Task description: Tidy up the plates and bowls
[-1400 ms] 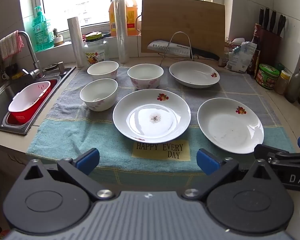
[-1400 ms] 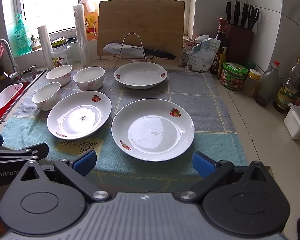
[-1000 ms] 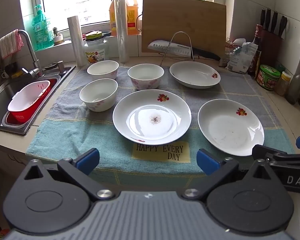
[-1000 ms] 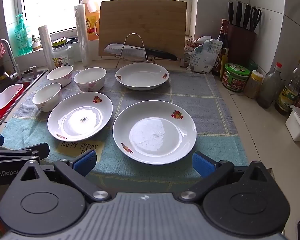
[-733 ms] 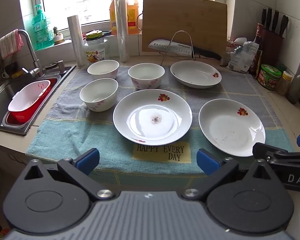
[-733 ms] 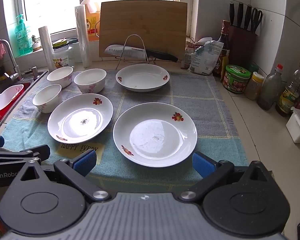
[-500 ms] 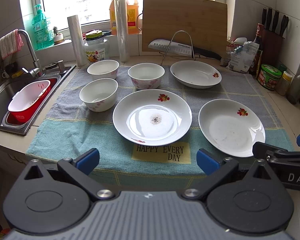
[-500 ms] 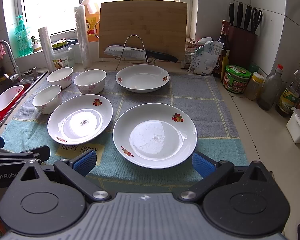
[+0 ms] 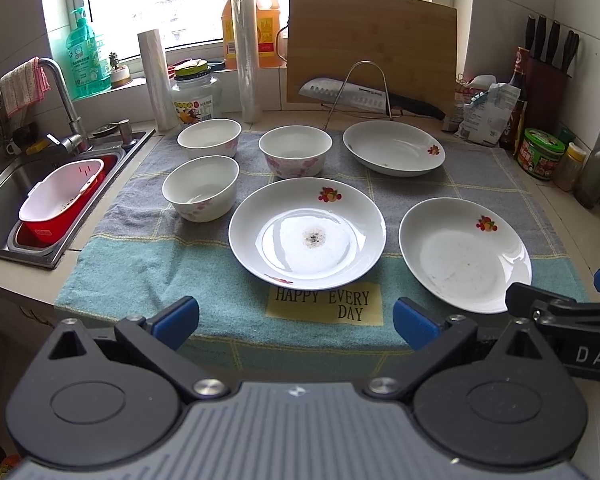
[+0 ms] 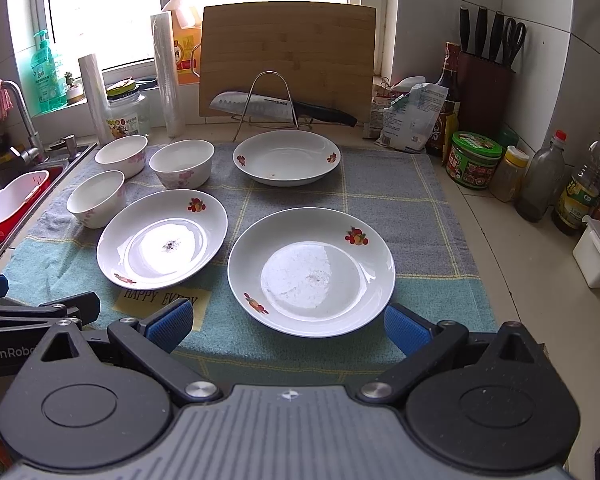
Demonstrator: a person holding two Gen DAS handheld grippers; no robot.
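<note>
Three white plates with fruit prints lie on a towel: a middle plate, a right plate and a far plate. Three white bowls with pink flowers stand at the left: near bowl, back left bowl, back middle bowl. My left gripper is open and empty at the towel's front edge, before the middle plate. My right gripper is open and empty, just before the right plate.
A sink with a red and white basket is at the left. A cutting board, a knife on a rack, bottles and rolls line the back. Jars and bottles and a knife block stand at the right.
Both grippers have crept slightly forward and lower toward the plates. Nothing was grasped or moved.
</note>
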